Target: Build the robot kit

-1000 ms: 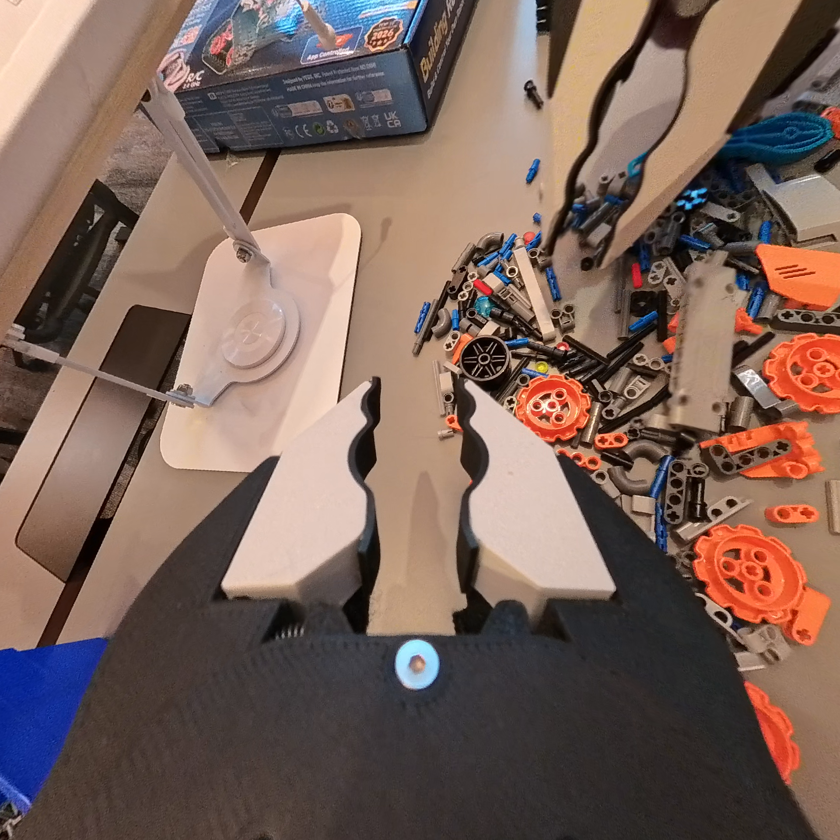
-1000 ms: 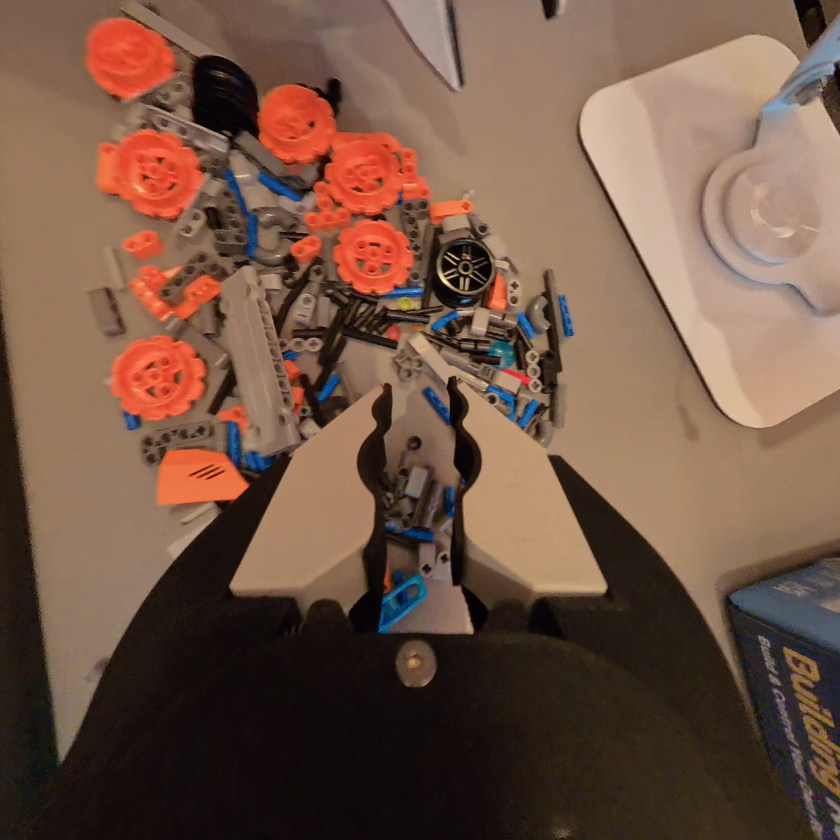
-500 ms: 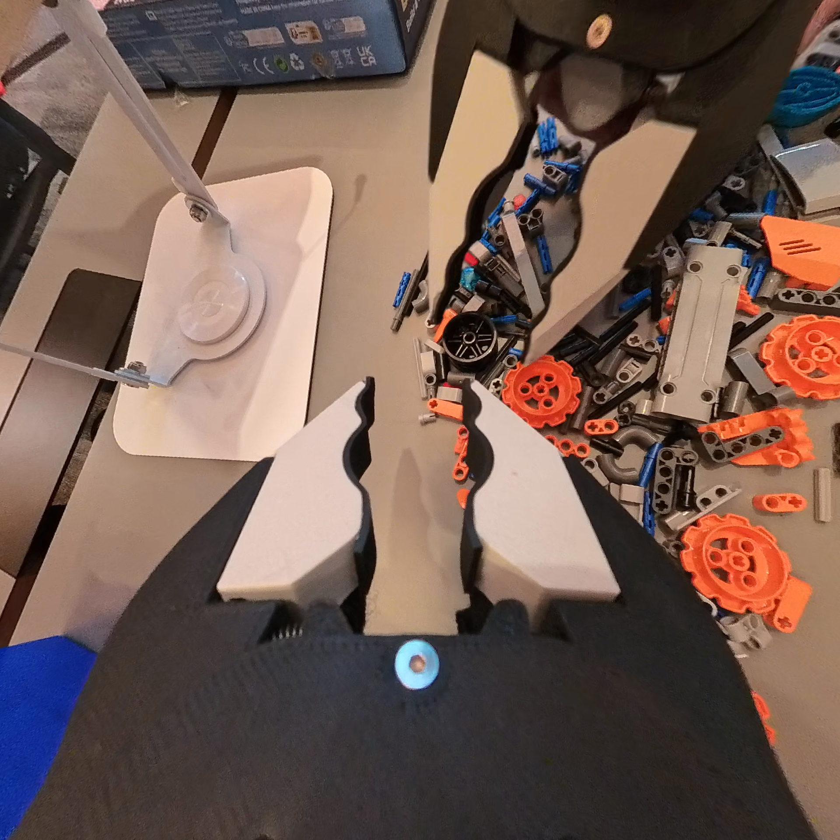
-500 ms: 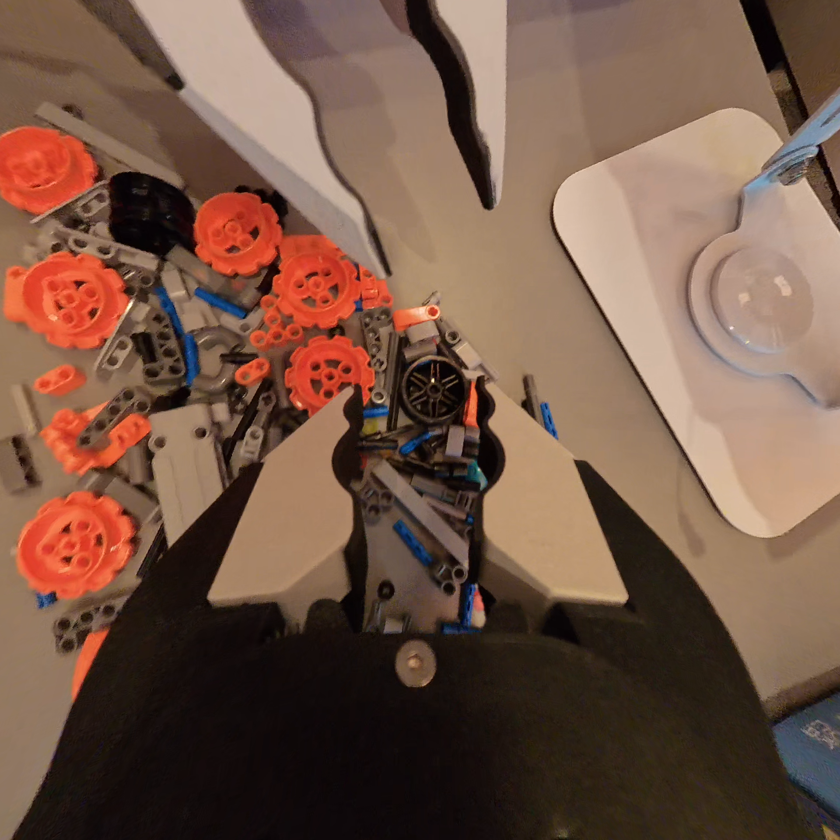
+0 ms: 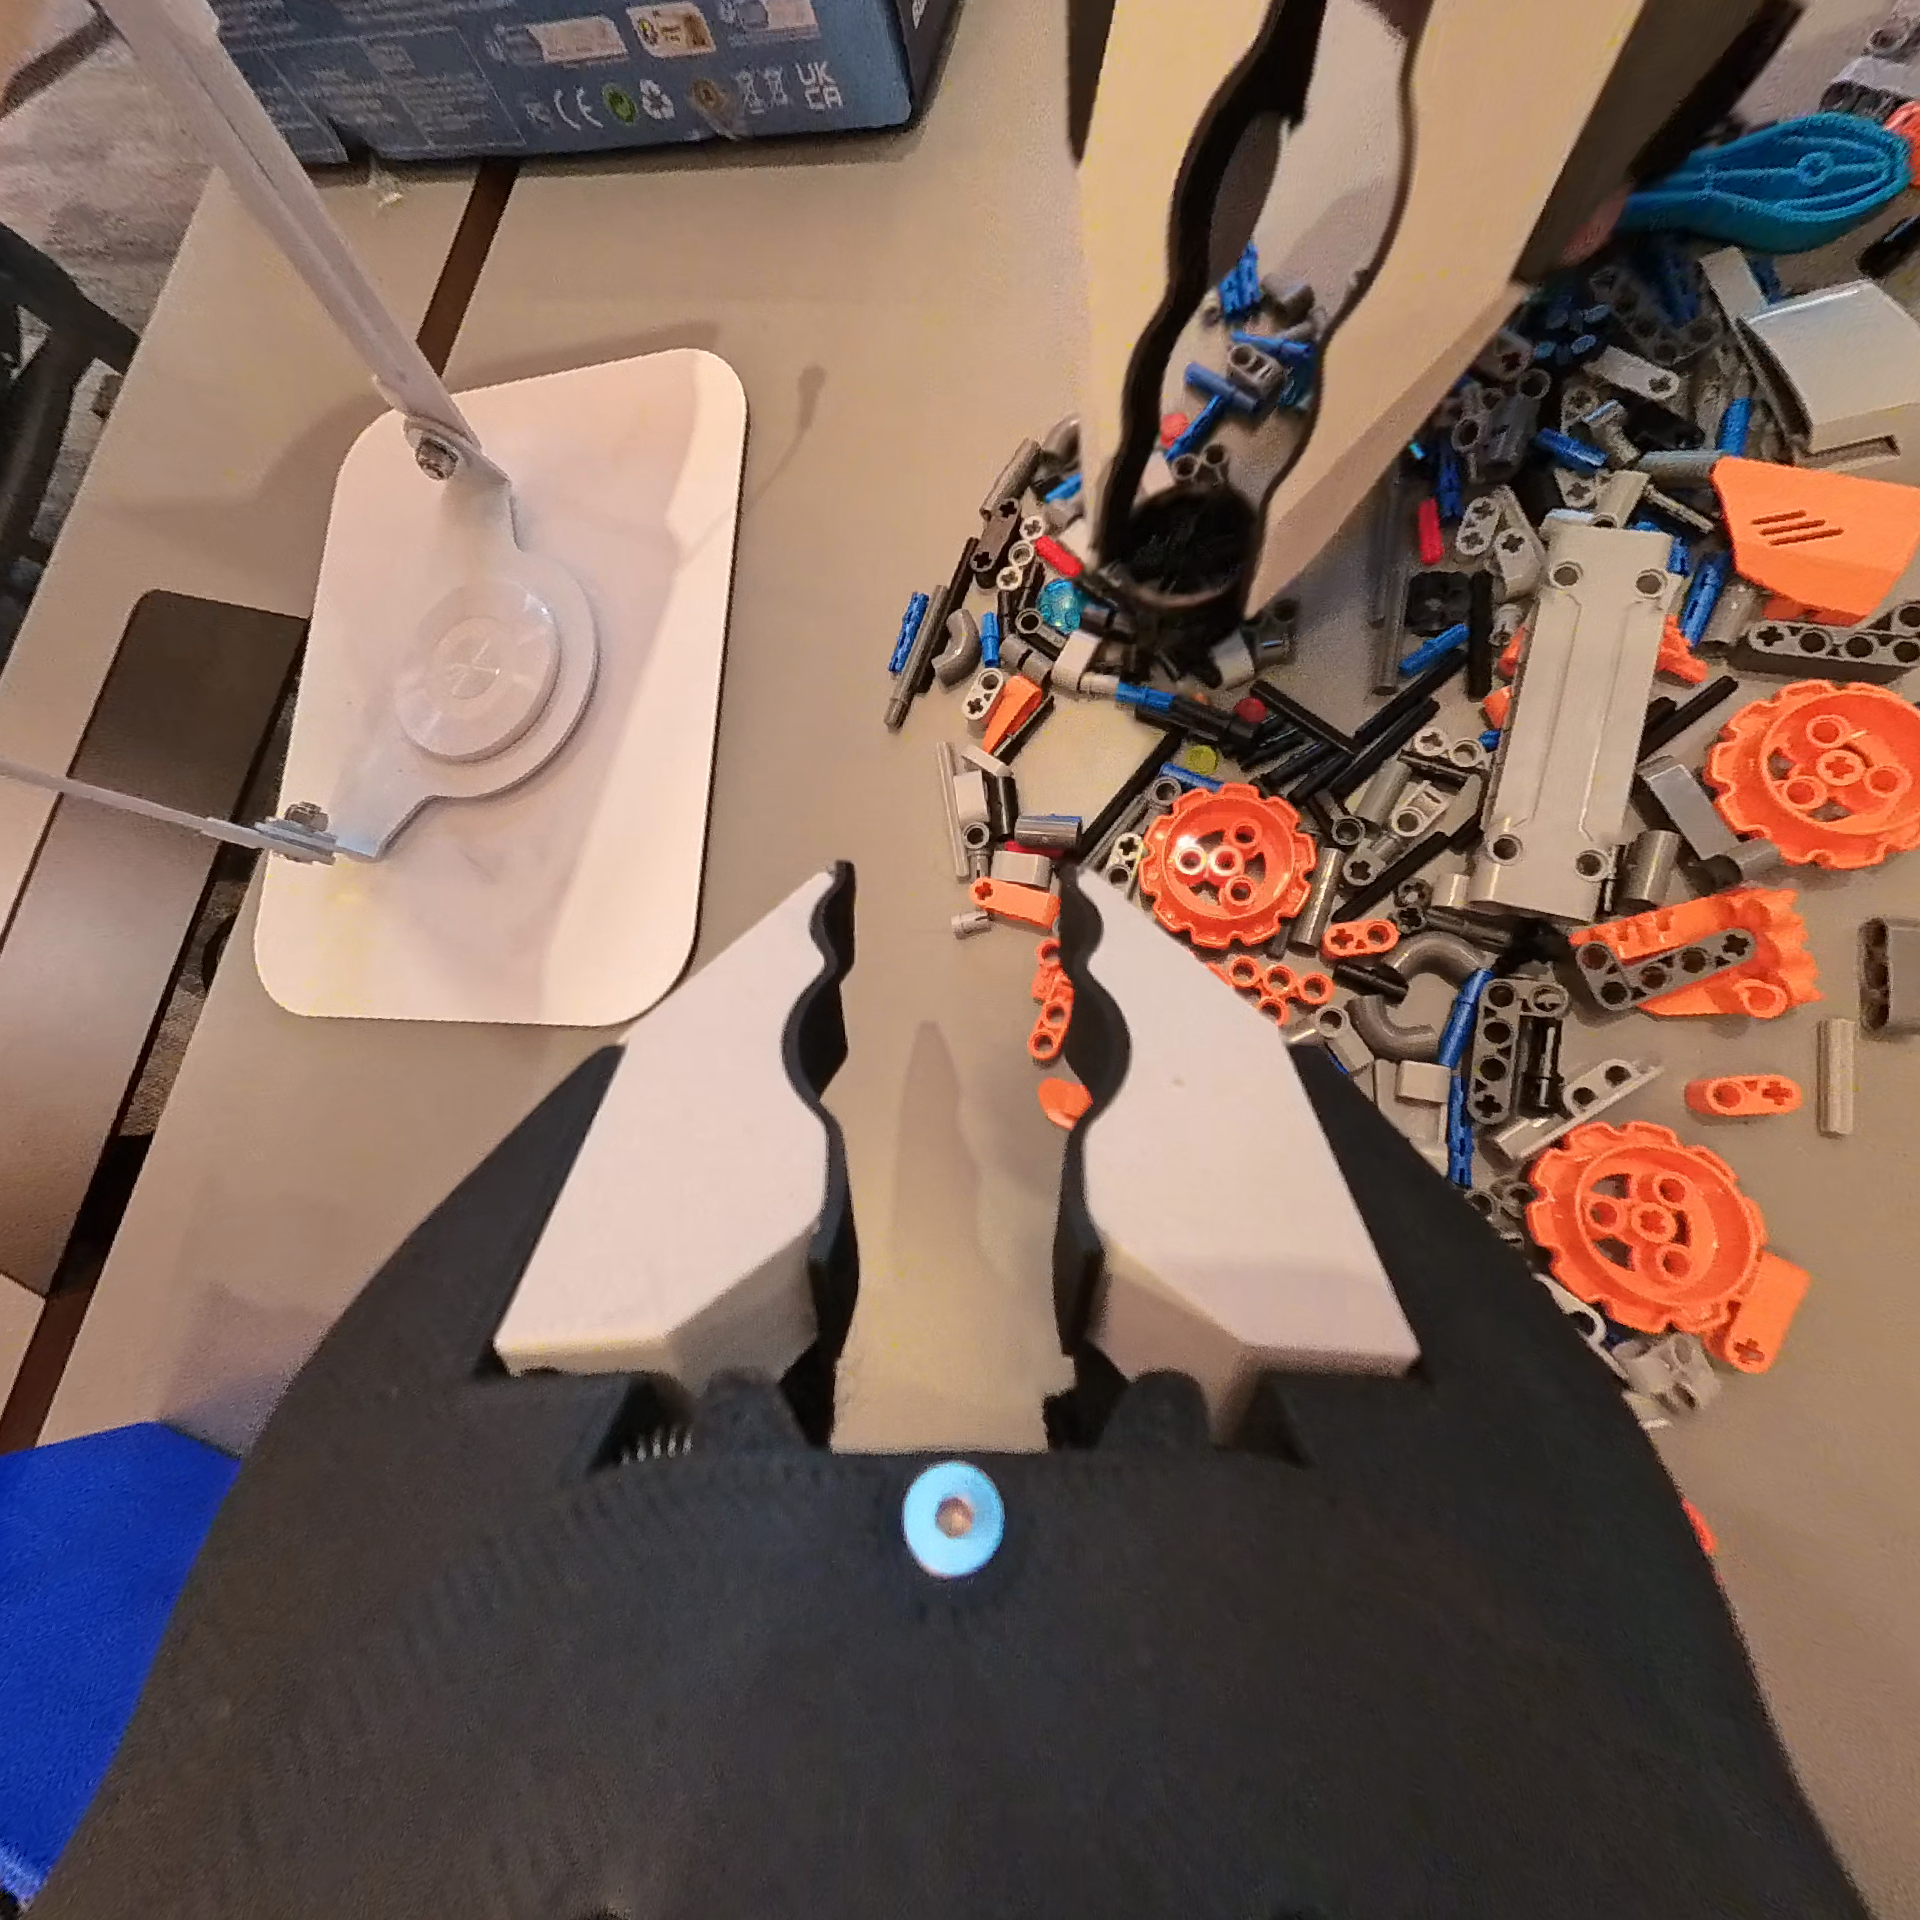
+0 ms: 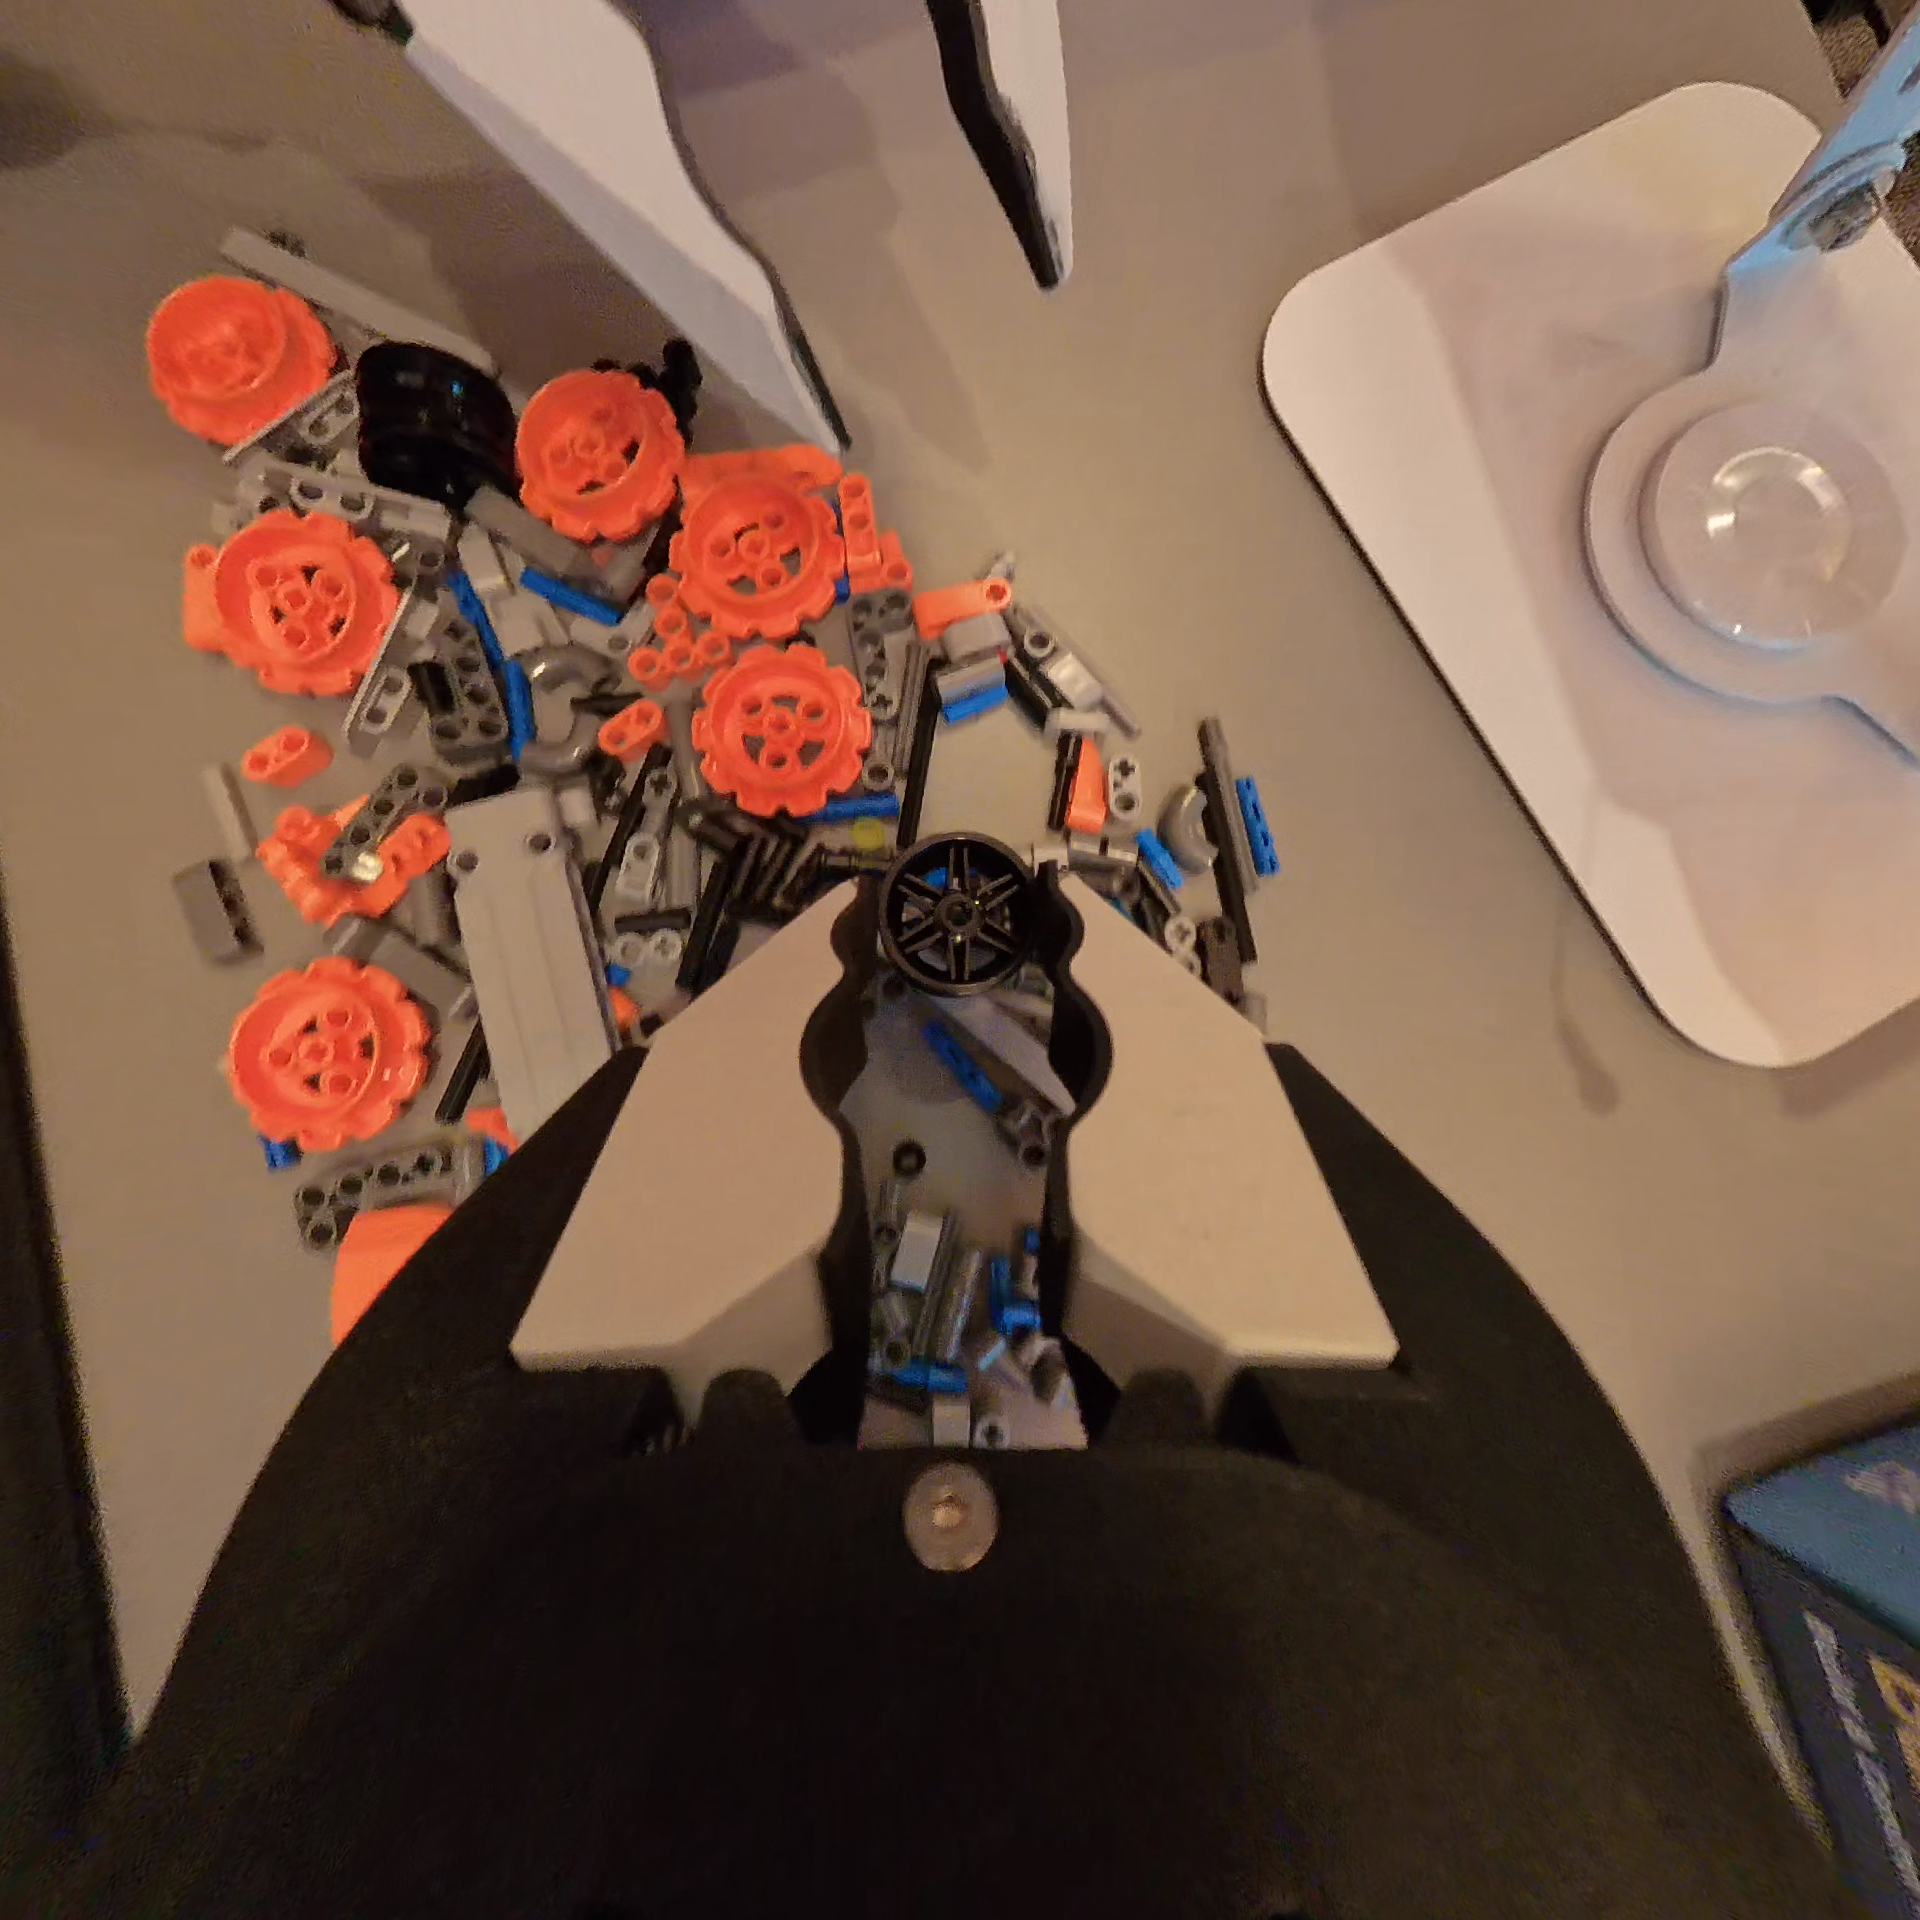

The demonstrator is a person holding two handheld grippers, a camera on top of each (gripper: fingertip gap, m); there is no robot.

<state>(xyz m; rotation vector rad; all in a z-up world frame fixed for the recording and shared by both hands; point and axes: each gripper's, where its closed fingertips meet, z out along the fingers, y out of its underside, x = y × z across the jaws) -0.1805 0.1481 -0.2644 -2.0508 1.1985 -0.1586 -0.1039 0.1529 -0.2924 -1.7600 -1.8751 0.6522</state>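
- The right gripper (image 6: 956,894) points down into a pile of small building pieces (image 6: 665,748) on the grey table (image 6: 1091,416); its jaws sit on either side of a black spoked wheel (image 6: 954,914), whose rim meets both inner edges near the tips.
- In the left wrist view the same wheel (image 5: 1174,556) shows dark and blurred between those two fingertips, at the pile's near-left edge.
- The left gripper (image 5: 956,894) hovers over bare table beside the pile, jaws parted with nothing between them; a small orange beam (image 5: 1051,1013) lies just by its right finger.
- Orange toothed wheels (image 6: 779,727) and a long grey panel (image 5: 1569,727) lie scattered among black, blue and grey pins.
- A white stand base (image 5: 499,686) rests on the table left of the pile, with a blue box (image 5: 582,73) beyond it.
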